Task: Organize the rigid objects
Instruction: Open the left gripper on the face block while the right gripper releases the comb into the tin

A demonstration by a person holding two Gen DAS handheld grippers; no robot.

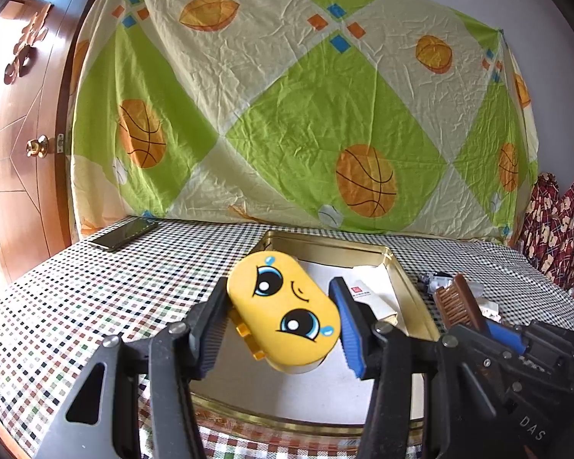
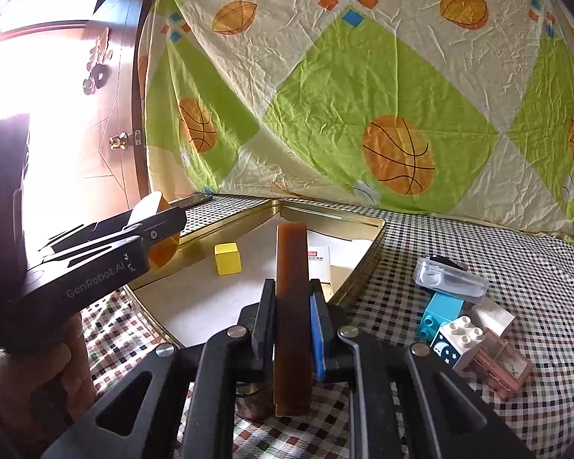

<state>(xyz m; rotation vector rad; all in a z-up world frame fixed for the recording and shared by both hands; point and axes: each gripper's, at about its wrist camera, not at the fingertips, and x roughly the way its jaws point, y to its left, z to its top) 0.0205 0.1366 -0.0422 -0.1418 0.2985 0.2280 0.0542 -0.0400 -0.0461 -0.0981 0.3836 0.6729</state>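
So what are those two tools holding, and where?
Left tool: yellow oval cartoon-face case, by its long sides. Right tool: brown comb-like bar, mid-length.

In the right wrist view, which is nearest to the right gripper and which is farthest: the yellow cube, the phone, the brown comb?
1. brown comb: clamped between the right gripper fingers.
2. yellow cube: ahead, inside the gold tin, slightly left.
3. phone: far left, on the checked cloth beyond the tin.

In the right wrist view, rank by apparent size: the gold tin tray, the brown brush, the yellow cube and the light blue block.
1. gold tin tray, clearly the largest.
2. brown brush, though it sits nearest the camera in the right claw, which inflates it.
3. yellow cube and light blue block: look alike, and the block is partly hidden, so unranked.
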